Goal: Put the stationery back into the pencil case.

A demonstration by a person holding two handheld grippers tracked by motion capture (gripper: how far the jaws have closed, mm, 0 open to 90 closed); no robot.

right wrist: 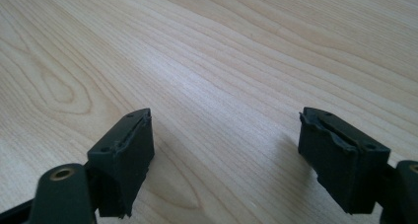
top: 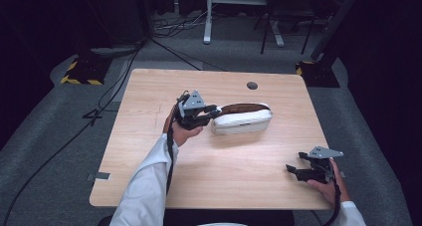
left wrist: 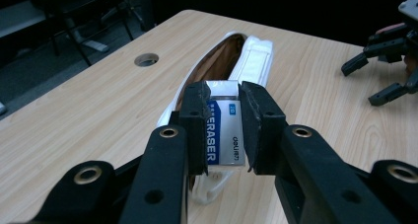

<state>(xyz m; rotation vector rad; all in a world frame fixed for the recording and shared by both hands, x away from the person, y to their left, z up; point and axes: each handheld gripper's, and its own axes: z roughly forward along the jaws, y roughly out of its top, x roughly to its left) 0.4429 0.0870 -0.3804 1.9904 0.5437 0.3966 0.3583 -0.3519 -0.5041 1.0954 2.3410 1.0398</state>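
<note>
— Under both grippers, what sort of surface is it?

— On a pale wooden table (top: 149, 151) with clear grain; a round cable hole (top: 252, 85) sits near its far edge. Around it lies grey carpet, with black cables trailing across the floor, a yellow-and-black striped base (top: 82, 72) at the far left, and white desk legs (top: 208, 17) in the dark background

— Any writing you can read?

— Yes, on the eraser (left wrist: 225, 130). Its blue and white sleeve reads "ERASER" down the side, with small print that looks like "deli" at the other edge; the finer text is too small to tell

— And who holds it?

— The left gripper (left wrist: 223, 128) is clamped on the eraser, jaws pressing its two sides, just over the near end of the pencil case (top: 242, 118)

— What about that case?

— White outside, brown inside, lying on its side near the middle of the table with its long opening gaping. I cannot tell what is in it

— The other tool?

— The right gripper (top: 294, 170) rests near the table's near right corner, well apart from the case, jaws spread wide with bare wood between them
</note>
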